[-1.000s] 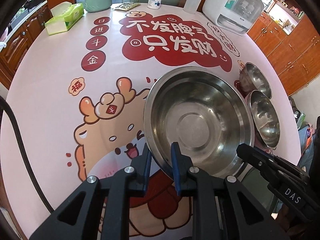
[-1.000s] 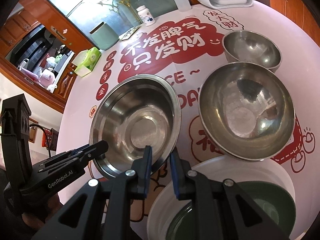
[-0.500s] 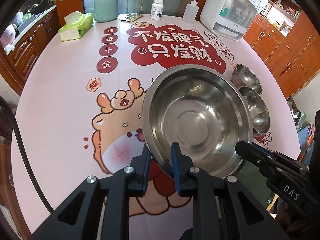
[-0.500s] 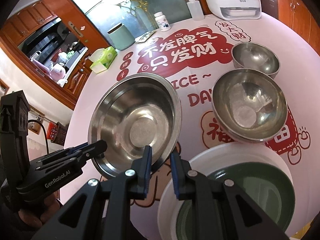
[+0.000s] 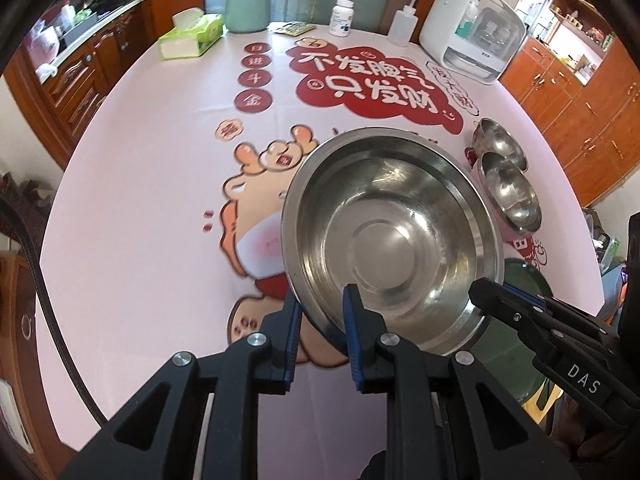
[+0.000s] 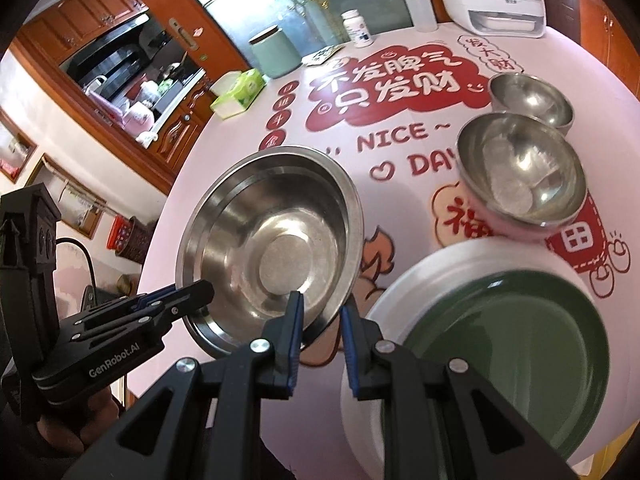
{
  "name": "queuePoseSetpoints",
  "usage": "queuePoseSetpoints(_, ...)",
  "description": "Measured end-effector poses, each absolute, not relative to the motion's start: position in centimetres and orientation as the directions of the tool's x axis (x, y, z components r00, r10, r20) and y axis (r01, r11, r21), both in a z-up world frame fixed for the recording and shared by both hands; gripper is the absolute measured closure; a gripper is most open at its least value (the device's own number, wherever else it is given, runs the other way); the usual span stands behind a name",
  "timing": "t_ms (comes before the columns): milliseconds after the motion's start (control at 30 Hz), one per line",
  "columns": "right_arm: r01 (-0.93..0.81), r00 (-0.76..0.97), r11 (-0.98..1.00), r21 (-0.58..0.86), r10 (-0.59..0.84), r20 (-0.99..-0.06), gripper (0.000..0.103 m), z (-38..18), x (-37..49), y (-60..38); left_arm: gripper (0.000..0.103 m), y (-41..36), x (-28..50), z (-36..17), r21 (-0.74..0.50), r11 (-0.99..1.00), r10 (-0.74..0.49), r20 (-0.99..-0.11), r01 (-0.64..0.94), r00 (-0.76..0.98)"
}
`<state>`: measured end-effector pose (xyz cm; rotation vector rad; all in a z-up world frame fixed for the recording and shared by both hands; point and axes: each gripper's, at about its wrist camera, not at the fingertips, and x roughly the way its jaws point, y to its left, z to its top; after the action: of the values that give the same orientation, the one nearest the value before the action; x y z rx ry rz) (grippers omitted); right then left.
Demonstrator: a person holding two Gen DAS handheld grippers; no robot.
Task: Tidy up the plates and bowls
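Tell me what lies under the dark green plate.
A larger round white plate sits directly under the dark green plate, its rim showing around it. Whatever lies beneath the white plate is covered.

At twelve o'clock — mint canister (image 5: 247, 7), pill bottle (image 5: 341, 18), squeeze bottle (image 5: 402, 23); tissue box (image 5: 190, 36) at eleven, white appliance (image 5: 472, 31) at one — all on printed tablecloth (image 5: 160, 184).
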<state>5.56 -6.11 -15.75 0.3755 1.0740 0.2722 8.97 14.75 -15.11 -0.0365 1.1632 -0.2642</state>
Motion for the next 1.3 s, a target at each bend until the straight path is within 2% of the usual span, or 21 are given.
queuePoseSetpoints(800, -0.113, 0.266, 0.878, 0.465, 0.477, -0.838, 0.084, -19.5, 1.5, -3.2, 0.084, 18.1, 3.5, -19.8, -0.175, 0.982, -0.185, -0.957, 0.066, 0.224)
queuePoseSetpoints(1300, -0.183, 0.191, 0.876, 0.447, 0.477, -0.858, 0.080, -19.9, 1.1, -2.2, 0.084, 18.4, 3.0, -20.8, -0.175, 0.982, -0.185, -0.971, 0.077, 0.155)
